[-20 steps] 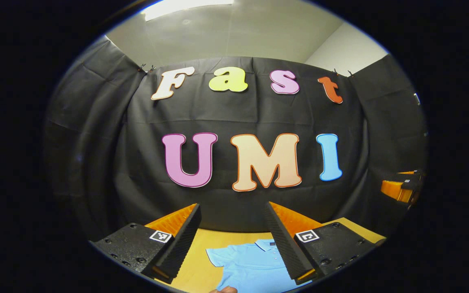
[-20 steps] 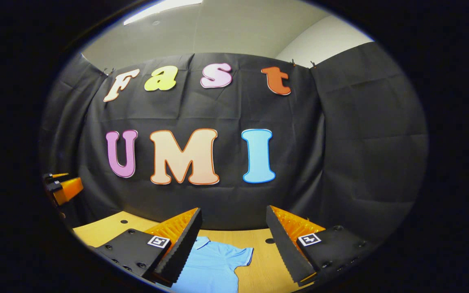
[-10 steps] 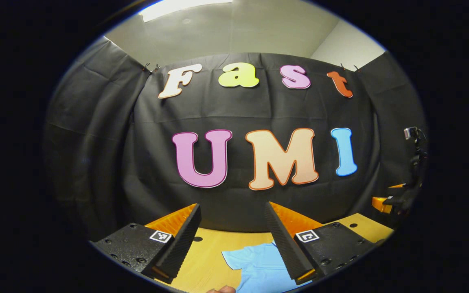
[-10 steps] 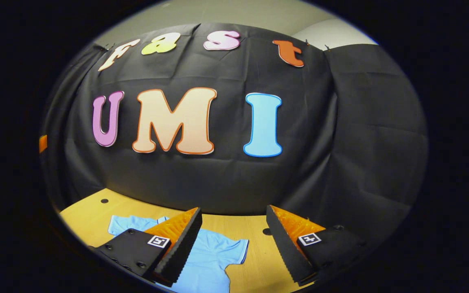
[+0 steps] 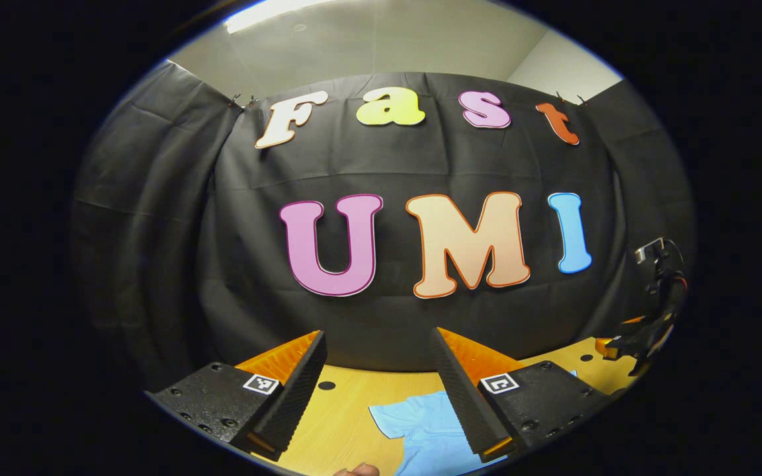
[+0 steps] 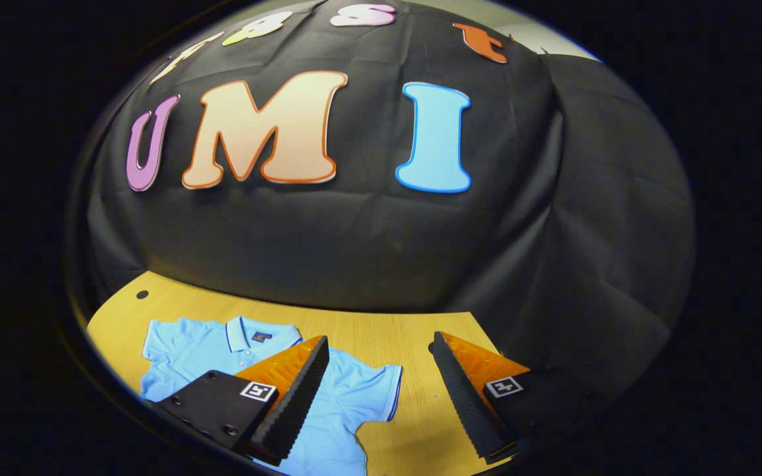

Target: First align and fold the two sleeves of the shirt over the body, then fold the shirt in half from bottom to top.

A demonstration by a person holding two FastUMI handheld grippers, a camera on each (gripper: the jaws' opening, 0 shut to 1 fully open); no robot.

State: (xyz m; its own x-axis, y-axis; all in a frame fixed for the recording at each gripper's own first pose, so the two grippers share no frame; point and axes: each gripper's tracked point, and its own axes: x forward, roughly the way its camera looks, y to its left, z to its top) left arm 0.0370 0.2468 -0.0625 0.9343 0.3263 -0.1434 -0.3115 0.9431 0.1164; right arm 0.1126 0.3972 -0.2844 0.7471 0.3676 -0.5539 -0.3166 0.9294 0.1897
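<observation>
Left gripper: fingers apart, gripping nothing, above the wooden table. One sleeve of the light blue shirt lies between them.
Right gripper: fingers apart, gripping nothing. The right gripper view adds the shirt's collar and both sleeves, spread flat.

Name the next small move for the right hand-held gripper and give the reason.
Probably lower the right hand-held gripper onto the sleeve just ahead of it. Its jaws stand open and empty above the table, and the shirt lies flat with this sleeve spread outward, not yet folded over the body, so gripping the cuff edge looks like the first step.
</observation>
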